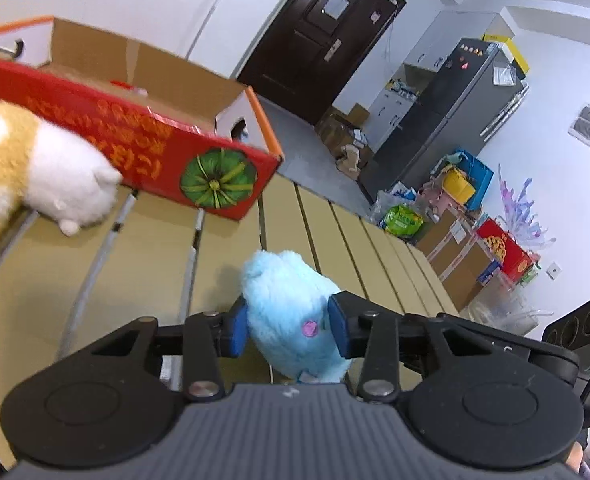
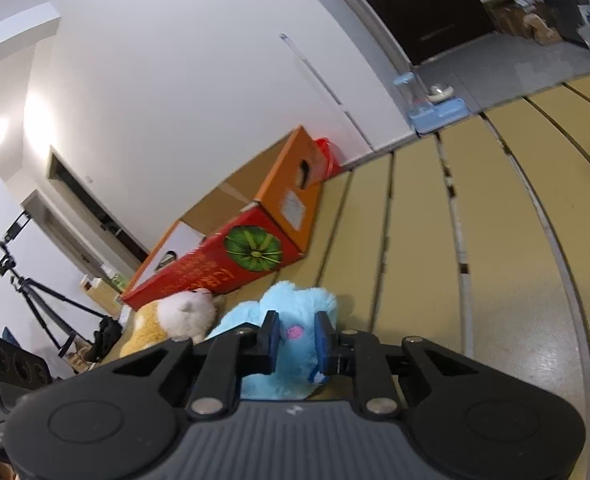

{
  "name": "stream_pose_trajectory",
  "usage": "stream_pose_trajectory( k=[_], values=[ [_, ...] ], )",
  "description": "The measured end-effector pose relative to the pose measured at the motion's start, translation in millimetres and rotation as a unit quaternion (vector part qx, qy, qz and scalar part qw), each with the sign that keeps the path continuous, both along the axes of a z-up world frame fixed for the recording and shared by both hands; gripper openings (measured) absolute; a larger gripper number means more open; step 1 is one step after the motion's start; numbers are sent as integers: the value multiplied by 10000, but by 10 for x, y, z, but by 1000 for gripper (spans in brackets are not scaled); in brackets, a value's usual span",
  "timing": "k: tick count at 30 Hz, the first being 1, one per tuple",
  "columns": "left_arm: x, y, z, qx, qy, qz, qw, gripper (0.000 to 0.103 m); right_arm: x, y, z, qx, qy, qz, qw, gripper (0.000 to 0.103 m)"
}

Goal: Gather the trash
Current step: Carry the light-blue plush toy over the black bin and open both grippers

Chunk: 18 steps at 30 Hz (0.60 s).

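Note:
A light blue plush toy lies on the tan floor mat. My left gripper has its blue pads on either side of the toy and is closed on it. In the right wrist view the same blue toy sits between the pads of my right gripper, which also clamps it. A tan and white plush toy lies to the left, beside a red and orange cardboard box with its top open. The plush and the box also show in the right wrist view.
A dark door, a grey fridge and piled boxes and bags stand along the far wall. A tripod stands at left. A blue pet water dispenser sits by the wall.

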<state>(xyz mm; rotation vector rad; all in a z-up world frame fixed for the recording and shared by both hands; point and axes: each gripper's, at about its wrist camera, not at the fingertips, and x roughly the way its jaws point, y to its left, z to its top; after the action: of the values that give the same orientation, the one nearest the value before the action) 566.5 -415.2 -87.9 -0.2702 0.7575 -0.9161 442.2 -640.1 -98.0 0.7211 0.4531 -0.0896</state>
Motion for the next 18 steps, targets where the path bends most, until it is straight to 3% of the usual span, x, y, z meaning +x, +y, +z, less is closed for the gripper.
stream_pose_trajectory(
  k=[5, 13, 18],
  values=[
    [-63, 654, 243, -201, -244, 394, 9987, 40, 101, 479, 249, -340, -268, 368, 9984, 18],
    [-123, 2191, 501, -177, -748, 1276, 9888, 40, 555, 1856, 494, -522, -581, 1264, 9889, 18],
    [-154, 3073, 517, -96, -867, 1852, 9788, 40, 840, 2762, 547, -681, -605, 1822, 9790, 18]
  ],
)
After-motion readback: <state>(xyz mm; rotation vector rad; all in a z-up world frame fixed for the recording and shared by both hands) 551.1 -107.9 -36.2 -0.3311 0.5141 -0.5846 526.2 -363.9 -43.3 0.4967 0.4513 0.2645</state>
